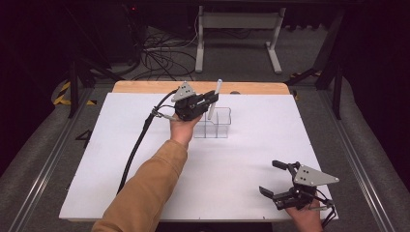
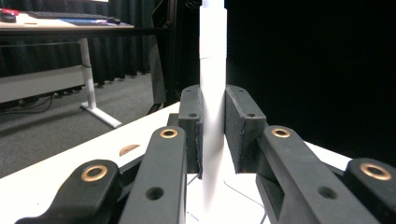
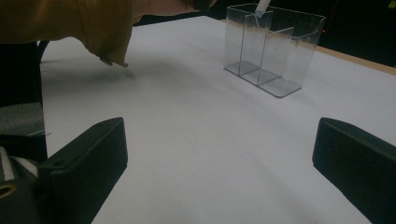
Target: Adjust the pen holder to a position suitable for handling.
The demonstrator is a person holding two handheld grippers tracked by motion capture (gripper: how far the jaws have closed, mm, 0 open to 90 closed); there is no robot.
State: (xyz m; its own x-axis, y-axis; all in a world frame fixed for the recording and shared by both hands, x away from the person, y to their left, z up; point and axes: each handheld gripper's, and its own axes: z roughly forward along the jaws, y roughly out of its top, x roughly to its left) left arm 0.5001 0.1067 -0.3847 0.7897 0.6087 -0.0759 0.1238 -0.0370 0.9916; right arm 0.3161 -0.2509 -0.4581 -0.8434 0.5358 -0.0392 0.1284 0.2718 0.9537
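My left gripper (image 1: 211, 98) is shut on a white marker (image 1: 215, 99), held nearly upright at the far middle of the white table. In the left gripper view the marker (image 2: 213, 93) stands pinched between the two black pads (image 2: 192, 122). Its lower end dips into the left part of a clear plastic organiser (image 1: 214, 123) with several compartments. The right gripper view has the organiser (image 3: 273, 51) at the top, the marker tip (image 3: 263, 6) above its rim. My right gripper (image 1: 272, 178) rests open near the table's front right corner, nothing between its jaws.
A white board (image 1: 241, 159) covers the table, with a wooden strip (image 1: 145, 87) along its far edge. Cables and a desk frame (image 1: 237, 29) lie on the floor beyond. An orange sleeve (image 3: 84, 23) reaches across the left of the table.
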